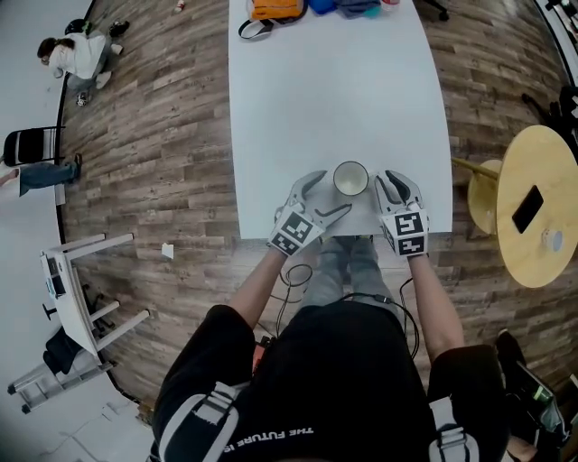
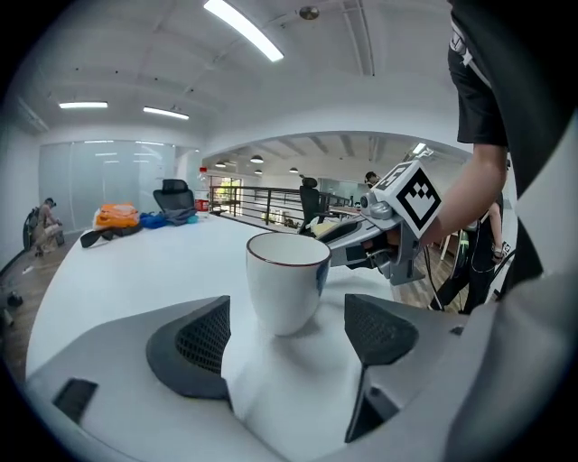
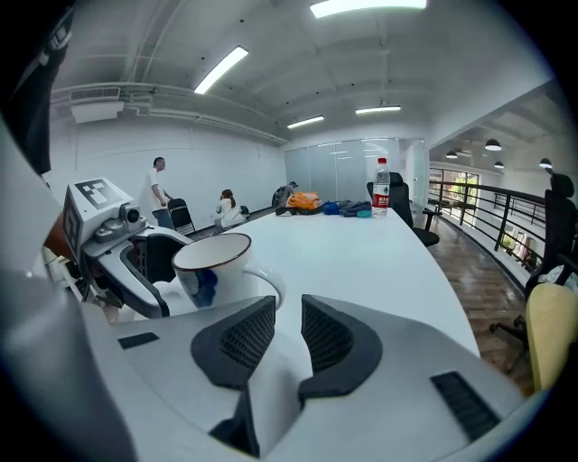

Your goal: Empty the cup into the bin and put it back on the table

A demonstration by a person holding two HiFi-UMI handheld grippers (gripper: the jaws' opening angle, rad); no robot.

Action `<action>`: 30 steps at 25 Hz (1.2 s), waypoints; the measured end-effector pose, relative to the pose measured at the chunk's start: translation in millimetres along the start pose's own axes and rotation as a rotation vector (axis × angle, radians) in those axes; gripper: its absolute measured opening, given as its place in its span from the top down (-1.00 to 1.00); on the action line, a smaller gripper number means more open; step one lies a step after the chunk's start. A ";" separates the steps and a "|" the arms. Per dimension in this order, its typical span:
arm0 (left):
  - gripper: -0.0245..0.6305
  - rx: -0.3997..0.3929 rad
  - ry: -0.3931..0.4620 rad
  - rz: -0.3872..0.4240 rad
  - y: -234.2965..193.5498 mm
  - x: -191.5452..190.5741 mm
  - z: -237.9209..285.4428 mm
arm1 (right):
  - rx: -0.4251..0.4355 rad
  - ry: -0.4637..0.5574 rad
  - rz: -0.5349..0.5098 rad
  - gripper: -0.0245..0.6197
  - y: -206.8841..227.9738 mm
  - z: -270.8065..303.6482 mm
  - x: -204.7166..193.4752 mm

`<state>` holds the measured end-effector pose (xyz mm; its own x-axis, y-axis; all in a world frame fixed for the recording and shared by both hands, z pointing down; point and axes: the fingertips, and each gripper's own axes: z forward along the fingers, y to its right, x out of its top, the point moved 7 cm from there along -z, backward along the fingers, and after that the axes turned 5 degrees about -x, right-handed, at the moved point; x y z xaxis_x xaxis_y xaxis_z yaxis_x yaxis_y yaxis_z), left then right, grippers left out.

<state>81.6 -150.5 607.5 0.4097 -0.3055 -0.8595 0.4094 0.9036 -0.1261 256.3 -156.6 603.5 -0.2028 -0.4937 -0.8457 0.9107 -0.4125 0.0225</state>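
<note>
A white cup (image 1: 350, 178) with a dark rim stands upright on the white table (image 1: 334, 90), close to its near edge. My left gripper (image 1: 325, 196) lies at the cup's left with its jaws spread wide. In the left gripper view the cup (image 2: 287, 280) stands just ahead between the pads, touching neither. My right gripper (image 1: 388, 188) lies at the cup's right. Its jaws stand a narrow gap apart with nothing between them (image 3: 287, 311). The cup (image 3: 212, 266) is ahead and to the left there, its handle (image 3: 268, 281) just beyond the left pad. No bin is in view.
Bags and clothes (image 1: 275, 9) and a bottle (image 3: 381, 185) sit at the table's far end. A round wooden table (image 1: 533, 207) with a phone and a wooden stool (image 1: 483, 194) stand to the right. A white rack (image 1: 72, 289) is on the floor at left.
</note>
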 end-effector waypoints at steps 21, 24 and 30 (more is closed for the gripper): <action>0.83 0.281 0.455 -0.025 70.2 134.1 -133.9 | 0.003 0.396 0.032 0.87 -51.8 -141.6 128.0; 0.86 0.284 0.452 -0.040 72.1 134.5 -131.1 | 0.006 0.392 0.029 0.88 -54.0 -139.8 129.4; 0.86 0.284 0.459 -0.051 69.7 136.9 -131.9 | 0.011 0.406 0.030 0.88 -57.7 -138.7 131.7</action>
<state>58.7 -89.7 415.7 0.0116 -0.1272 -0.9918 0.6495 0.7551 -0.0892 227.0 -91.7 416.9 -0.0153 -0.1645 -0.9863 0.9099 -0.4112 0.0545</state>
